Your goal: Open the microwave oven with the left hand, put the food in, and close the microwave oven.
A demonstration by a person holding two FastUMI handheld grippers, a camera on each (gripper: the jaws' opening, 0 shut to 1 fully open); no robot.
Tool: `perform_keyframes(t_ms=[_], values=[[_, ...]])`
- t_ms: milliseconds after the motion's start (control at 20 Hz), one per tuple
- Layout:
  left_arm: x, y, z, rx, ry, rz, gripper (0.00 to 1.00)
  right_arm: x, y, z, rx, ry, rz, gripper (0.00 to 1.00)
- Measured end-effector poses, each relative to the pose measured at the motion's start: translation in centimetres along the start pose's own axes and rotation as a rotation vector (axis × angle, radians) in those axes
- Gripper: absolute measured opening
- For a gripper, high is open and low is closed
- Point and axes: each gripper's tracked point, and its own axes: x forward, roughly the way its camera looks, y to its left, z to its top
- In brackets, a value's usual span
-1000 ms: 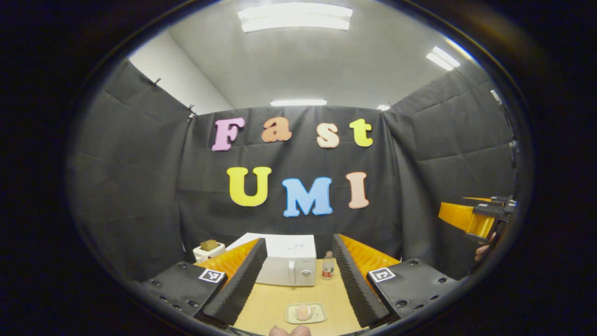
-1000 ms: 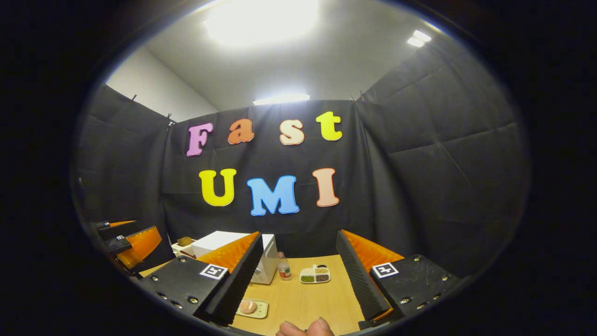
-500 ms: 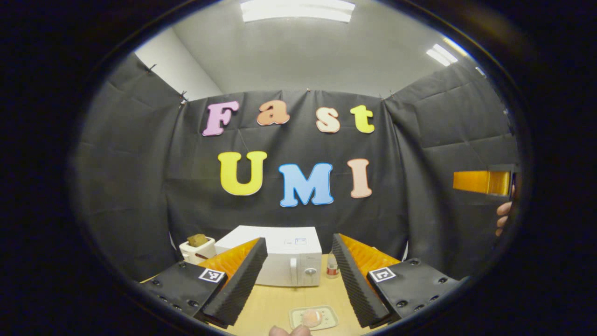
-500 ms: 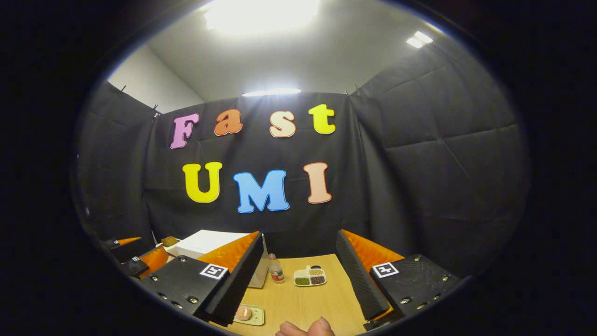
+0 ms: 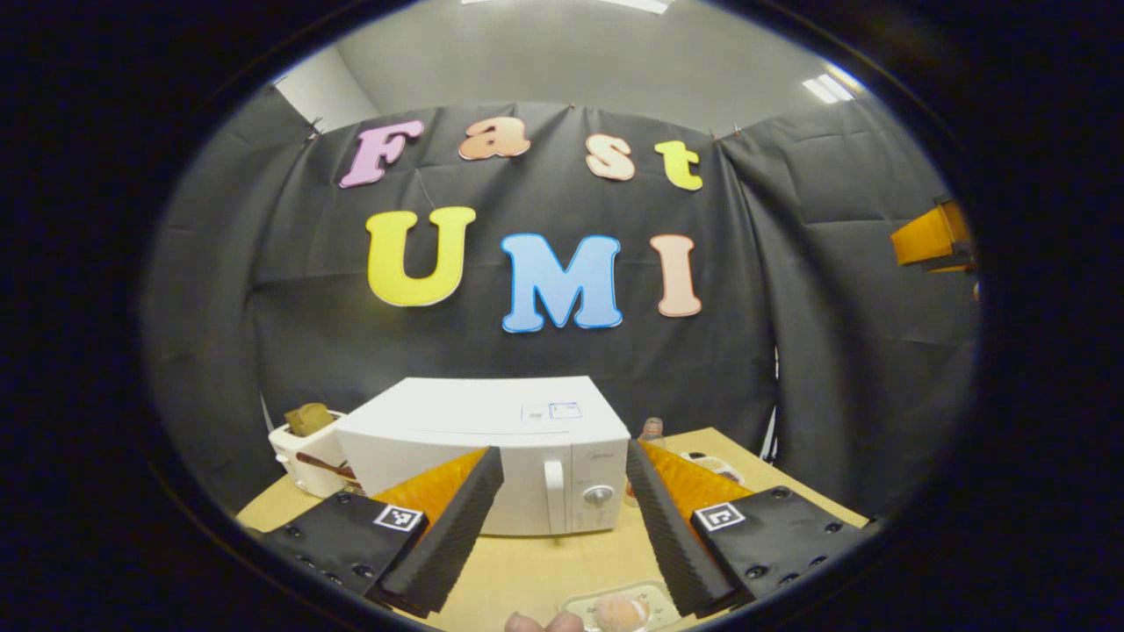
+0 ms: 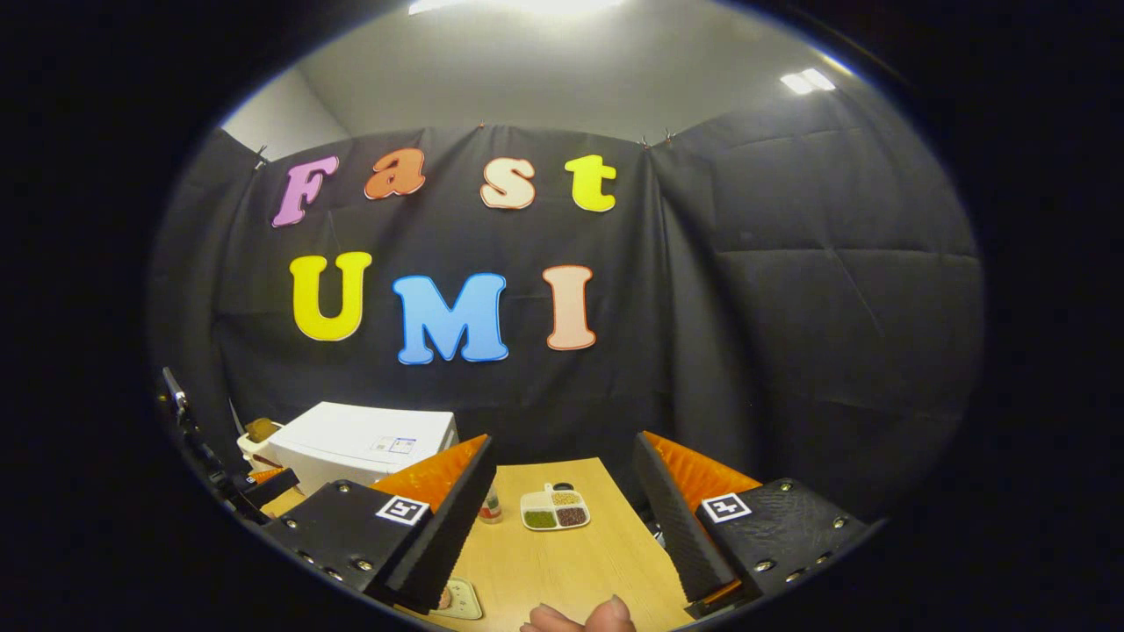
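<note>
Left tongs (image 5: 555, 518) now nearer the shut microwave (image 5: 492, 452).

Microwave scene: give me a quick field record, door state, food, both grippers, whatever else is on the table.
microwave: white, door shut, handle facing the left gripper
food: on a small tray at the table's near edge, untouched
left gripper: open, empty, aimed at the microwave front
right gripper: open, empty, above the table
toaster: left of the microwave
divided dish: holds grains
bottle: beside that dish
</note>
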Motion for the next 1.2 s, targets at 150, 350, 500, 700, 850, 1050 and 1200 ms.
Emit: perform_keyframes(t_ms=[150,350,500,700,850,1050,1200], values=[[4.1,0.8,-5.0,0.002,0.069,-0.015,0.99,1.5,0.6,-0.7,-0.029,0.033,-0.033,0.97],[7.6,1.2,-10.1,-0.018,0.141,-0.035,0.94,3.0,0.9,-1.6,-0.061,0.066,-0.072,0.97],[10.2,1.4,-12.2,-0.028,0.157,-0.041,0.99,3.4,1.1,-2.6,-0.072,0.099,-0.089,0.97],[13.2,2.6,-14.5,-0.016,0.195,0.004,0.97,3.4,1.1,-3.5,-0.091,0.127,-0.108,0.96],[15.1,2.3,-16.2,-0.028,0.222,0.005,0.91,3.2,1.3,-3.4,-0.081,0.13,-0.118,0.96],[17.1,1.9,-16.0,-0.034,0.214,0.006,0.74,2.2,1.1,-3.4,-0.067,0.129,-0.123,0.96],[17.5,1.2,-16.6,-0.038,0.225,-0.012,0.46,1.1,0.8,-3.0,-0.042,0.12,-0.127,0.96]])
